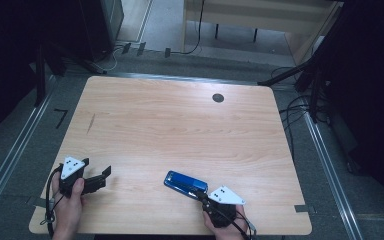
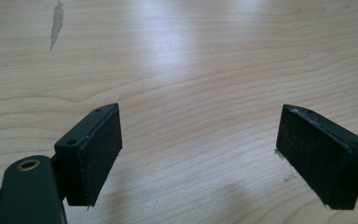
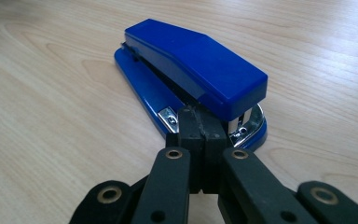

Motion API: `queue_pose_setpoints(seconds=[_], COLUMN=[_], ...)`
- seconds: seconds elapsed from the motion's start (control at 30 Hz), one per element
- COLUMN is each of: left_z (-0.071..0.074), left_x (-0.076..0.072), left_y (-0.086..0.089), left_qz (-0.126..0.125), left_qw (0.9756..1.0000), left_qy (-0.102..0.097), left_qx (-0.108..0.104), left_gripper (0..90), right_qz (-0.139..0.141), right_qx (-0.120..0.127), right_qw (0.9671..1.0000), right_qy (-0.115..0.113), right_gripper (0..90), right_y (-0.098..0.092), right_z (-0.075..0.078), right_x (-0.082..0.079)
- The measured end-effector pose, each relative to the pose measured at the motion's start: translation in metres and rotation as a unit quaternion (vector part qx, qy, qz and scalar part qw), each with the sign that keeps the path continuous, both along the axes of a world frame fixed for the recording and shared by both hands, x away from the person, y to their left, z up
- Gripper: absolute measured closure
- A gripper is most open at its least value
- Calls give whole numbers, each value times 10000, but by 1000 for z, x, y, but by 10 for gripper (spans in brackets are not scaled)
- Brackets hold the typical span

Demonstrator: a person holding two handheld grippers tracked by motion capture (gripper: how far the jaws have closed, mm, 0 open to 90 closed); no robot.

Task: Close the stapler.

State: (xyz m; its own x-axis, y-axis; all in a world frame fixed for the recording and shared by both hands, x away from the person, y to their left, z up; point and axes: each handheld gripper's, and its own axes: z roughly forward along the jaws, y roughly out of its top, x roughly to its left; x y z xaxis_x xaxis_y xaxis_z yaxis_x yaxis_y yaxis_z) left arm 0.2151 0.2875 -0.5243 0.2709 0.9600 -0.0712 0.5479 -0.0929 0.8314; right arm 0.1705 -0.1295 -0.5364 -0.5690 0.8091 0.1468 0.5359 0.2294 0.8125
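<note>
A blue stapler (image 1: pixel 185 182) lies flat on the wooden table (image 1: pixel 180 125), near the front edge and right of centre. My right gripper (image 1: pixel 200 194) is shut, its jaws pressed together with nothing between them. In the right gripper view the stapler (image 3: pixel 196 65) points away from me, and the right gripper (image 3: pixel 201 119) has its tips at the stapler's near end, by the metal mouth. I cannot tell whether they touch it. At the front left my left gripper (image 1: pixel 97 167) stands open over bare wood. The left gripper (image 2: pixel 198 149) has its pads (image 2: pixel 98 154) wide apart and empty.
A round dark grommet (image 1: pixel 218 98) sits in the table's far right part. A thin dark mark (image 1: pixel 90 123) lies on the left side of the table, and the mark (image 2: pixel 56 23) is far ahead in the left gripper view. Cables and stand legs surround the table on the floor.
</note>
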Motion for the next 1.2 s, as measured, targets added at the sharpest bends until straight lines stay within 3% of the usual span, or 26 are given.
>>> queue_pose_setpoints(seconds=[1.2], left_z=[0], left_x=[0], left_y=[-1], left_qz=[-31], left_qw=[10000], left_qy=[10], left_qx=[4], left_gripper=[153], right_qz=[-198], right_qx=[37], right_qw=[9997], right_qy=[-117], right_gripper=[900], right_y=[-9], right_z=[-3], right_x=[35])
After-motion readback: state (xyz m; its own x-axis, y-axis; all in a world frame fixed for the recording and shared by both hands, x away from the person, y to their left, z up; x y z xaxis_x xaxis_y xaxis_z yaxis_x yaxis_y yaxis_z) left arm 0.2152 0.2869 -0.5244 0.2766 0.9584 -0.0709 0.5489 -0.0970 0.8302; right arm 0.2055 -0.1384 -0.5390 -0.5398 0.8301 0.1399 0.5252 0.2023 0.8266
